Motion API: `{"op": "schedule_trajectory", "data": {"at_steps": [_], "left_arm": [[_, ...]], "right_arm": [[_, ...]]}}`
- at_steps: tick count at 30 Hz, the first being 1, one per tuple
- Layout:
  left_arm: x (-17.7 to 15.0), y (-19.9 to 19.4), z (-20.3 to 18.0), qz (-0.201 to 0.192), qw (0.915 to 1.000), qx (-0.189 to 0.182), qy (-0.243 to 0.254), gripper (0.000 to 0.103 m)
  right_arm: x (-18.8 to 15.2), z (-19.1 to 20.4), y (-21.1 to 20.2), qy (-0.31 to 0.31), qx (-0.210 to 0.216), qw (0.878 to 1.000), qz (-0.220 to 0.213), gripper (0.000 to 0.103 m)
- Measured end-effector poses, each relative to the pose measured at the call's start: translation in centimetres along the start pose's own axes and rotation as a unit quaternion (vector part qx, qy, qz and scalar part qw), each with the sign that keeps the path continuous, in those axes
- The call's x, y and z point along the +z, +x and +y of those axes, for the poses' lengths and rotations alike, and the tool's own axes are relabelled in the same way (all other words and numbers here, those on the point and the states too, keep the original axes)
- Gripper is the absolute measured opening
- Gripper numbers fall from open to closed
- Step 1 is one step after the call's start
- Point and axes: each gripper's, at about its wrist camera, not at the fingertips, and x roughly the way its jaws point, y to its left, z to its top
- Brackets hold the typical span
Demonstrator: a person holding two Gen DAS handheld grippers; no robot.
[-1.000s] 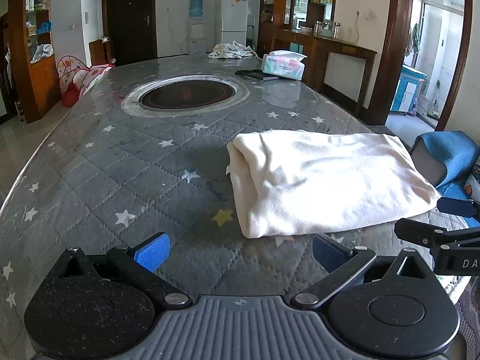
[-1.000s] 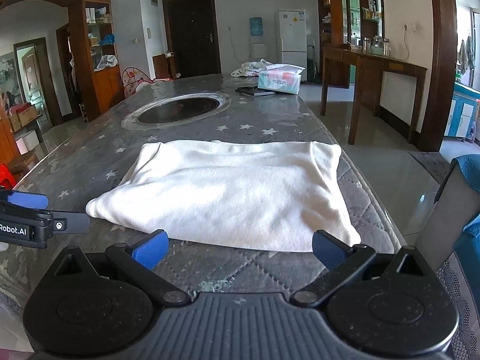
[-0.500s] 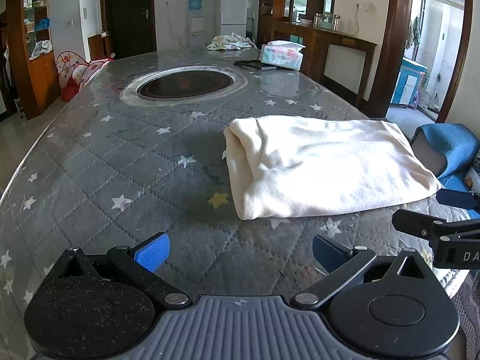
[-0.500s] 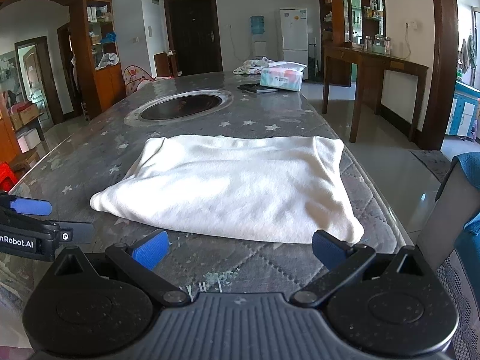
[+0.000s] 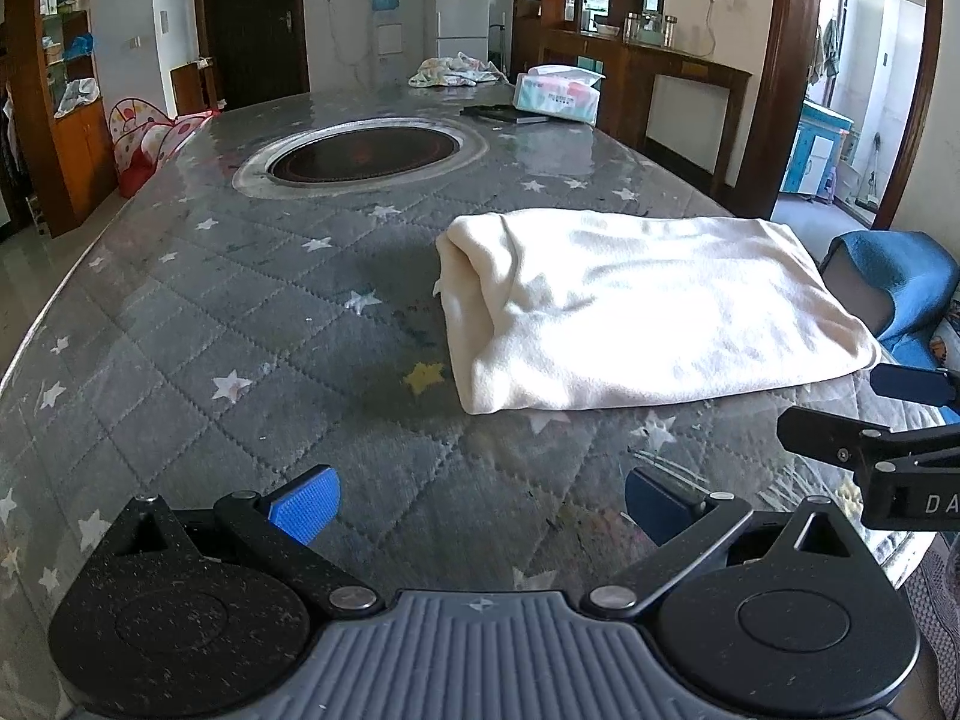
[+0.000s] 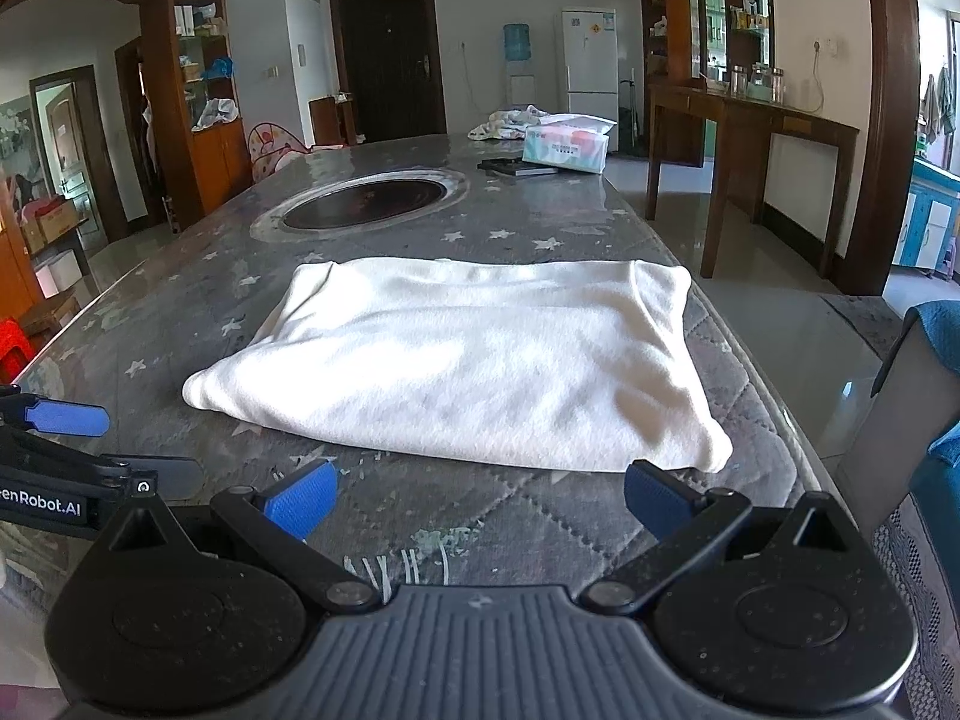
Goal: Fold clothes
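A cream garment (image 5: 648,306) lies folded into a flat rectangle on the grey star-patterned table cover (image 5: 252,324), near the table's right edge. It fills the middle of the right wrist view, garment (image 6: 480,372). My left gripper (image 5: 480,507) hangs open just short of the table's near edge, left of the garment, holding nothing. My right gripper (image 6: 480,504) is open too, empty, a short way back from the garment's near hem. Each gripper shows at the edge of the other's view: right gripper (image 5: 900,420), left gripper (image 6: 72,444).
A round dark inset (image 5: 363,150) sits mid-table. At the far end are a tissue box (image 5: 558,96), a dark flat item (image 5: 498,114) and a crumpled cloth (image 5: 456,69). A blue chair (image 5: 894,276) stands right of the table, a wooden side table (image 6: 756,138) beyond.
Both grippers have drawn back and risen slightly from the garment, so it sits farther off in both views. The garment itself has not moved.
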Motion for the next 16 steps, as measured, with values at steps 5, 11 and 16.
{"op": "schedule_trajectory", "data": {"at_steps": [5, 11, 16], "left_arm": [[-0.15, 0.08, -0.10, 0.003, 1.0000, -0.001, 0.000, 0.103], [-0.15, 0.10, -0.08, 0.004, 1.0000, -0.001, -0.003, 0.103], [-0.13, 0.13, -0.05, 0.003, 1.0000, 0.000, -0.005, 0.103]], "right_arm": [[0.04, -0.02, 0.04, -0.001, -0.001, 1.000, 0.002, 0.103], [0.06, -0.05, 0.00, -0.002, 0.000, 1.000, 0.001, 0.103], [0.03, 0.01, 0.09, -0.002, 0.001, 1.000, 0.002, 0.103]]}}
